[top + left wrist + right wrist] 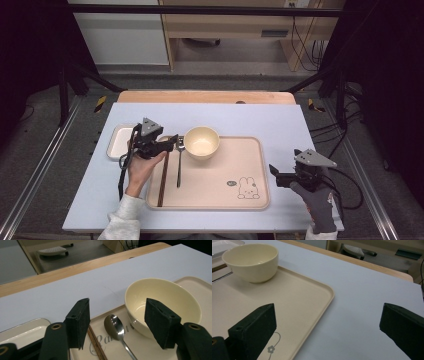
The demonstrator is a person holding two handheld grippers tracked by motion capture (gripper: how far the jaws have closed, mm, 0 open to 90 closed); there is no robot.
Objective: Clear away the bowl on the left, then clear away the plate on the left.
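A cream bowl (202,142) (162,305) (250,261) stands at the back of a beige tray (225,200) (294,302). Left of the bowl, a metal spoon (179,165) (116,328) and brown chopsticks (163,180) (96,346) lie side by side on the tray. My left gripper (170,141) (117,322) hovers open above the spoon's bowl end, its pads touching nothing. At the tray's right edge my right gripper (274,172) (327,330) is held open over the table, with nothing between its jaws.
A small white rectangular dish (117,140) (22,332) sits just left of the tray. A rabbit drawing (246,189) marks the tray's front right corner. The pale blue table top (250,117) stretches behind and to the right of the tray.
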